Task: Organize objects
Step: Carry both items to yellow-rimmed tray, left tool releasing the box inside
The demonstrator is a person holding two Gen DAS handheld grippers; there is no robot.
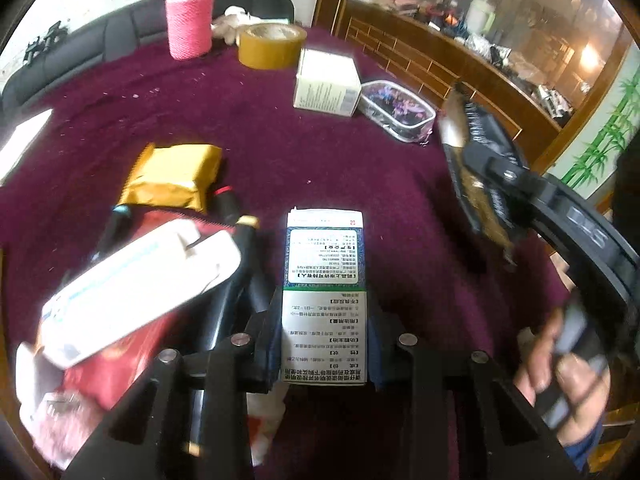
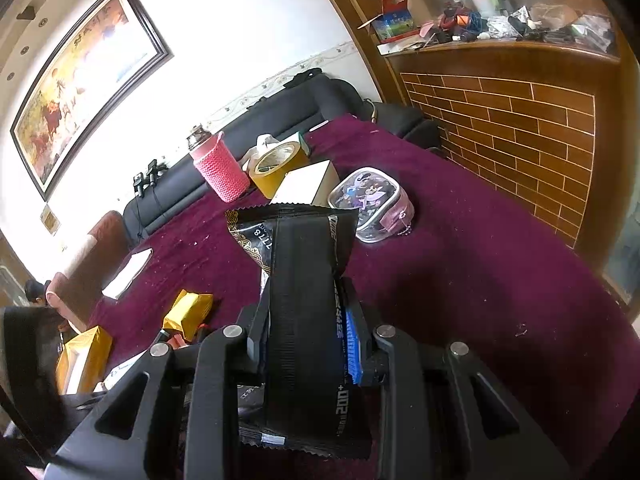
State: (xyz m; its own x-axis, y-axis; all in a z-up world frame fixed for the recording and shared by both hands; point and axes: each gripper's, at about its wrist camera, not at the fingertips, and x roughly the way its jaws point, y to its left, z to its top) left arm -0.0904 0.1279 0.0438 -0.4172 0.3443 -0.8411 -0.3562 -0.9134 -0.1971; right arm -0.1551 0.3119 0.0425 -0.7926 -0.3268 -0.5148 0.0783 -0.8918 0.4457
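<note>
Two grips: left fingers (image 1: 276,316) clamp a flat printed carton (image 1: 323,292); right fingers (image 2: 362,320) pinch a crinkled black pouch (image 2: 304,300).

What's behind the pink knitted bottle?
Behind the pink knitted bottle is a dark sofa against the white wall. The part of the sofa directly behind the bottle is hidden.

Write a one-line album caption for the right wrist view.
Right gripper clamps a black snack packet above the purple tablecloth.
</note>
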